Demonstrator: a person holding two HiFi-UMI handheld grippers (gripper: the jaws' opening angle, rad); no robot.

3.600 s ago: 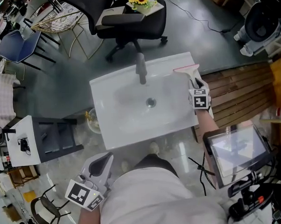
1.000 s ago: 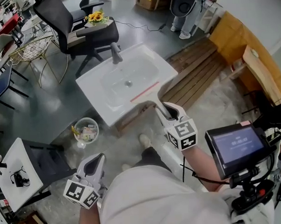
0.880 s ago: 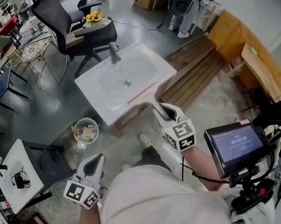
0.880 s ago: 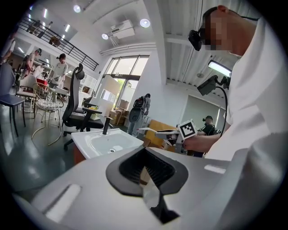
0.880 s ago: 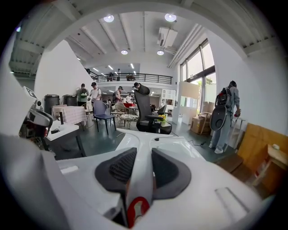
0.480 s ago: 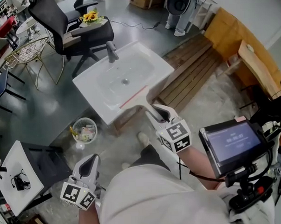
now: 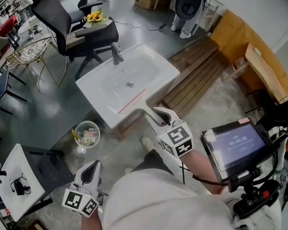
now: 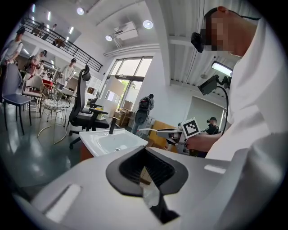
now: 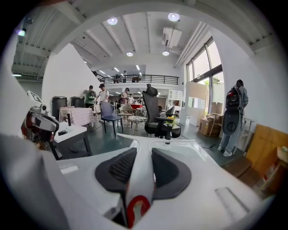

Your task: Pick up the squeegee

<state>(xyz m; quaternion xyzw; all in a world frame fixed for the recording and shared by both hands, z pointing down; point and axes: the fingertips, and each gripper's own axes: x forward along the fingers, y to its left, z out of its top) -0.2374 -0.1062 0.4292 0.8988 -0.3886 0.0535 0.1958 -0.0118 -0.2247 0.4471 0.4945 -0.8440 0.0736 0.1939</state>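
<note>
1. The right gripper (image 7: 159,117) was clamped on the handle of the squeegee (image 7: 133,101), with the blade at its eleven o'clock, seen over the near rim of the sink (image 7: 87,81).
2. The left gripper (image 7: 93,169), at seven o'clock, was closed and empty.
3. The pick-up looked done; the next move called for a steady grip.

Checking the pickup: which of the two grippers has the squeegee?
The right gripper: its jaws clamp the squeegee by its handle, blade over the sink. The left gripper, low beside the person, holds nothing.
</note>
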